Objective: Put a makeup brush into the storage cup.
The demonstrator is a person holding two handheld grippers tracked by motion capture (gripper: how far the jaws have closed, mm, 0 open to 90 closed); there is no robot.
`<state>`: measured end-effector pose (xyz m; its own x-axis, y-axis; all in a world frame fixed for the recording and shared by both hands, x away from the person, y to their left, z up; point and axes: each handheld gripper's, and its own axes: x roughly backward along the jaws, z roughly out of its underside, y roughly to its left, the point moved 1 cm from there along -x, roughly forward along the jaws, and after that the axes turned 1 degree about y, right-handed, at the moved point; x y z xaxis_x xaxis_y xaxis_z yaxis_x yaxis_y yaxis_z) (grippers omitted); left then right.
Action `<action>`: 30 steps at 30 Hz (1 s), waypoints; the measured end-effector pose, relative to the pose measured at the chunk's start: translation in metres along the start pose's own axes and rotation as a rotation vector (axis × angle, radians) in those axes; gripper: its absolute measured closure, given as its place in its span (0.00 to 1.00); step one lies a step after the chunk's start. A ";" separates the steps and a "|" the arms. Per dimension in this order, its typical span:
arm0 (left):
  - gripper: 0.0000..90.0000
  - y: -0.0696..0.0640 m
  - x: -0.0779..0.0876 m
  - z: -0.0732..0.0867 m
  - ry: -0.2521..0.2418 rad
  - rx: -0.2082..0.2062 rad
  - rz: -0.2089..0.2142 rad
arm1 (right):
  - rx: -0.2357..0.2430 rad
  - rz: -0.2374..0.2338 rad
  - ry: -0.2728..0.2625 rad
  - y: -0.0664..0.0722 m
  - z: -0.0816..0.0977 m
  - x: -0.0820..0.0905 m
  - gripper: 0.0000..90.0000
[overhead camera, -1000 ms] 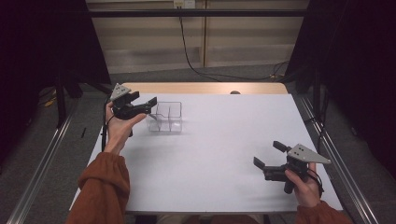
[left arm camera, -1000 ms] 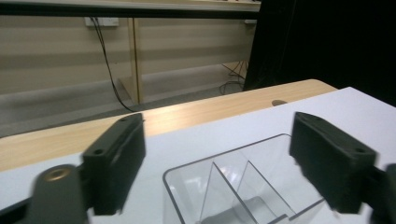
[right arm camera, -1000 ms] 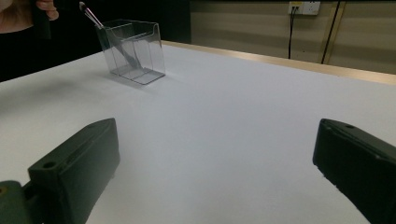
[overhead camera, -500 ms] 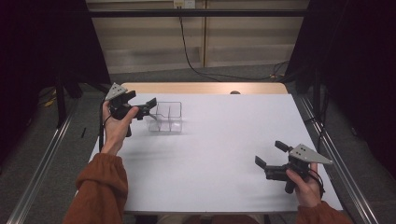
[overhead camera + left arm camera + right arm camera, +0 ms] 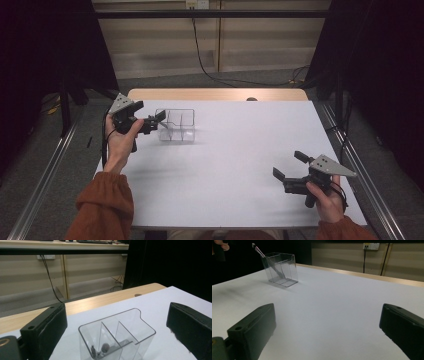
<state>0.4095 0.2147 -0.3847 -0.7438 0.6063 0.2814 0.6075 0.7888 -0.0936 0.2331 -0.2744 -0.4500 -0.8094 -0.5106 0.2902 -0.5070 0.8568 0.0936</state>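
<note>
Left gripper (image 5: 159,119) far left, jaws apart just beside clear box (image 5: 176,126), thin stick, perhaps a pen (image 5: 258,250), leaning inside, right gripper (image 5: 289,166) near right, jaws apart over bare table (image 5: 240,150)

The left gripper (image 5: 117,340) has its two black jaws spread wide apart, one rising at each lower corner, with nothing pressed between them; they have just been opening. Between the fingers (image 5: 45,332) and a little beyond them stands a clear plastic organizer (image 5: 117,332) split by upright dividers into compartments. Two small dark, slim items (image 5: 100,350) sit in the compartment nearest the one finger, low down. The organizer rests on the white table (image 5: 160,302), whose wooden edge runs beyond.
</note>
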 end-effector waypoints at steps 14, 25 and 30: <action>0.03 -0.003 0.025 0.009 -0.018 0.026 -0.018 | -0.005 -0.001 0.005 -0.001 0.000 0.000 0.00; 0.03 -0.009 0.042 0.019 -0.034 0.031 -0.003 | -0.001 -0.003 0.006 0.000 0.000 0.000 0.00; 0.04 -0.014 0.052 0.021 -0.059 0.026 0.017 | 0.000 -0.004 0.005 0.000 0.000 0.000 0.00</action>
<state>0.3566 0.2374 -0.3889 -0.7490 0.6241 0.2226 0.6135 0.7801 -0.1228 0.2328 -0.2744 -0.4502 -0.8058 -0.5137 0.2946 -0.5103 0.8548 0.0947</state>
